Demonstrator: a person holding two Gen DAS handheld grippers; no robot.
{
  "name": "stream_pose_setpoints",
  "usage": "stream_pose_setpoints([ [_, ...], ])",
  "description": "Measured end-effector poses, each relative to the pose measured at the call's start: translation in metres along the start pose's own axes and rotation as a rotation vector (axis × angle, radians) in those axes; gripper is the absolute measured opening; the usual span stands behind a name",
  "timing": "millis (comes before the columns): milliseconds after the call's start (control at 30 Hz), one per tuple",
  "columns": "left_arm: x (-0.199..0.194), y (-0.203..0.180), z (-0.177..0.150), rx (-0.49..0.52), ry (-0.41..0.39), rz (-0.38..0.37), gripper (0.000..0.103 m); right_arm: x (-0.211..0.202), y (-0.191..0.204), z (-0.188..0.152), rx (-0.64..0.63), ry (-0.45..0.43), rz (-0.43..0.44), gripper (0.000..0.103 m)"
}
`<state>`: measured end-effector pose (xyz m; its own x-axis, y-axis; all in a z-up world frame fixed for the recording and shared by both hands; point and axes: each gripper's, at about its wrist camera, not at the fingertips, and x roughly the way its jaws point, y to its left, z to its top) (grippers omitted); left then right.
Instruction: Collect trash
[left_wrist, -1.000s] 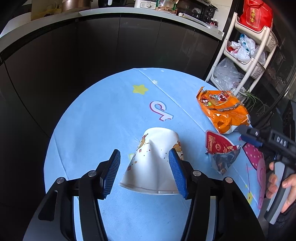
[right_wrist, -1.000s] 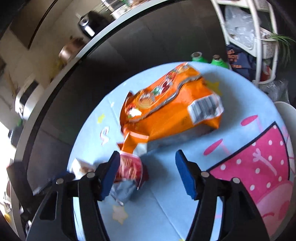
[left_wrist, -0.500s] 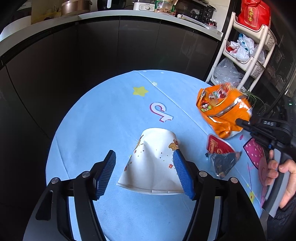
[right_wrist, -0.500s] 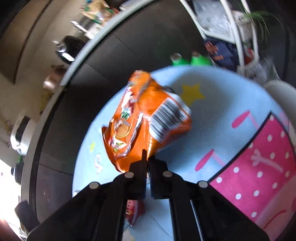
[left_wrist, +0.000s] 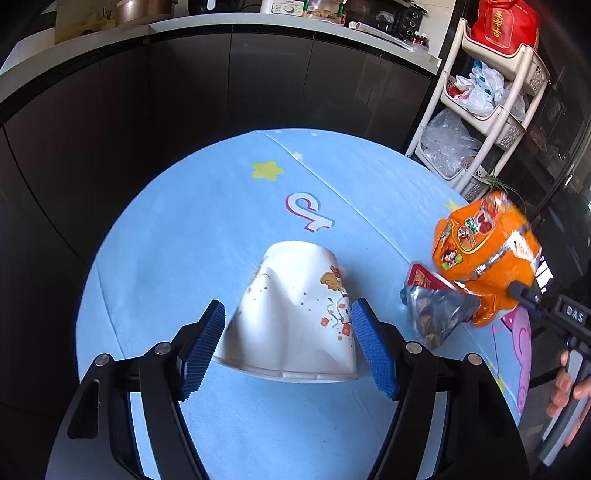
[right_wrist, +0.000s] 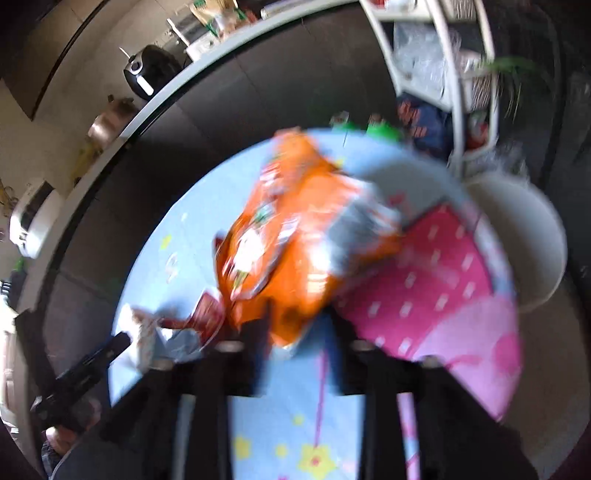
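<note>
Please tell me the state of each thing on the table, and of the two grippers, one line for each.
paper cup: crushed, lying on its side.
orange snack bag: lifted, off the tablecloth.
red wrapper: torn open, lying flat.
left gripper: jaws opening, around the cup, not pressing.
right gripper: jaws opening, bag's corner between them; picture blurred.

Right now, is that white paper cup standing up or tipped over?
Tipped over. The white paper cup lies on its side on the blue tablecloth, squashed, its rim towards the camera.

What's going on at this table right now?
A person is clearing trash off a blue table. The right gripper, jaws opening, has the orange snack bag at its tips, lifted off the cloth. The left gripper, also opening, straddles a crushed paper cup without pressing it. A red wrapper lies between.
</note>
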<state>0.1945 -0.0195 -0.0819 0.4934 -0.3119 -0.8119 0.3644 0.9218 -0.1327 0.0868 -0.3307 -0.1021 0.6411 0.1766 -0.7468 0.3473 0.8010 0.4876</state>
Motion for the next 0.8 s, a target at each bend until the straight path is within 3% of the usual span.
stream_pose_setpoints([
  [267, 0.001, -0.007, -0.001, 0.006, 0.008, -0.014, 0.066, 0.017, 0.035, -0.017, 0.032, 0.101, 0.182, 0.050],
  [467, -0.002, -0.004, 0.001, 0.020, 0.004, -0.021, 0.061, 0.029, 0.041, -0.016, 0.123, 0.131, 0.243, 0.050],
  [667, -0.003, 0.003, 0.006, -0.001, -0.012, -0.041, 0.061, 0.034, 0.057, -0.012, 0.089, 0.129, 0.244, 0.056],
  [800, 0.005, 0.001, 0.005, 0.015, 0.011, -0.040, 0.061, 0.053, 0.062, -0.010, 0.116, 0.134, 0.182, 0.063],
])
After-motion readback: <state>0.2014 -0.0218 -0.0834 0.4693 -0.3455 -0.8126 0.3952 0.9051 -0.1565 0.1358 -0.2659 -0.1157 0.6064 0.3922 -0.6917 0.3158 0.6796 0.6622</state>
